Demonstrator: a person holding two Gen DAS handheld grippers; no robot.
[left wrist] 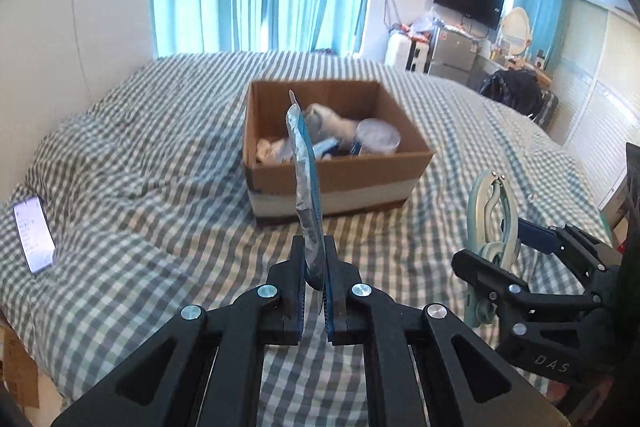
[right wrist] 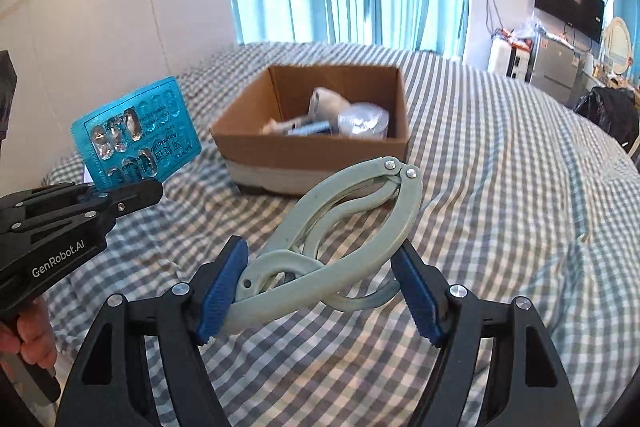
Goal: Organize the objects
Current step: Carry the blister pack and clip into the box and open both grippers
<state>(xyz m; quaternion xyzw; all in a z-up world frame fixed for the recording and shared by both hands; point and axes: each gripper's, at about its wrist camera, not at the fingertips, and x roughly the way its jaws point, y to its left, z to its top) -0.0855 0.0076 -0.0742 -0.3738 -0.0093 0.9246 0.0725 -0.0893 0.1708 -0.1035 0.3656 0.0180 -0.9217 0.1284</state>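
While both held items are kept in the air and none has been dropped yet, the task is judged to be partly done: several things are already gathered in the cardboard box (left wrist: 336,167), and two more are left to be placed. Spread under everything, the checked bed cover (left wrist: 140,155) is seen to carry the box near its middle, at about twelve o'clock from both grippers in their own views. No loose items other than a lit phone (left wrist: 34,235), lying at nine o'clock in the left wrist view, are seen on the visible cover, so little else may remain; whether the phone belongs to the sorting cannot be told. Inside the box, a white lidded tub (right wrist: 363,121) is seen at its right side, a rolled beige bundle (right wrist: 326,103) behind it, and some small tubes or packets (right wrist: 304,127) toward the left, too blurred to be named. Pale green plastic tongs (right wrist: 340,227) are gripped by the right gripper (right wrist: 320,291), whose blue pads are pressed on the handle loops, with the hinged end pointed at one o'clock toward the box. A blue blister pack of pills (right wrist: 136,133) is clamped edge-on and upright by the left gripper (left wrist: 316,267), well short of the box rim. Each item is judged to need carrying forward over the opening before release.
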